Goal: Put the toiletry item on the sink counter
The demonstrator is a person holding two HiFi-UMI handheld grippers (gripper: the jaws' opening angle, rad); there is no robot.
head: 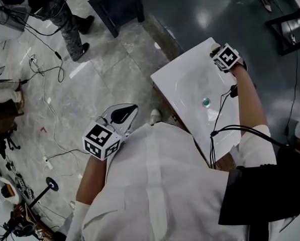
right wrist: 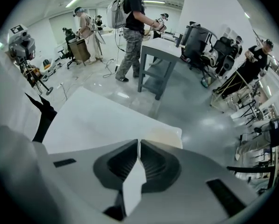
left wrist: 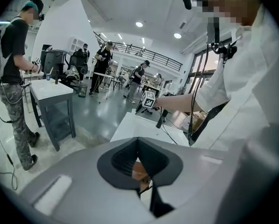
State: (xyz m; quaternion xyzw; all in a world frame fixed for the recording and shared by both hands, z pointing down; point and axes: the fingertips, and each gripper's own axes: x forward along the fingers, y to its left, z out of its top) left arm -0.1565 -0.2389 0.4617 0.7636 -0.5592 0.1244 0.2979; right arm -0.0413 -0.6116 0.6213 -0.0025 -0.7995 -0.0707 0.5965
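The white sink counter (head: 182, 77) stands in front of me, its basin drain (head: 206, 102) near the middle. My right gripper (head: 217, 50) hovers over the counter's far corner with its jaws together. In the right gripper view (right wrist: 138, 143) a white sliver shows between the pads; I cannot tell whether it is an item or the counter (right wrist: 97, 118) below. A pale cream patch (right wrist: 173, 135) sits at the corner just past the tips. My left gripper (head: 131, 108) is held off the counter's left side, shut and empty (left wrist: 138, 140). The counter (left wrist: 132, 127) lies ahead of it.
A grey table (head: 114, 4) stands beyond the counter, with a person in camouflage trousers (head: 67, 21) beside it. Cables (head: 49, 102) trail over the tiled floor at left, and stands and gear crowd the lower left. A black cable (head: 221, 109) runs along my right arm.
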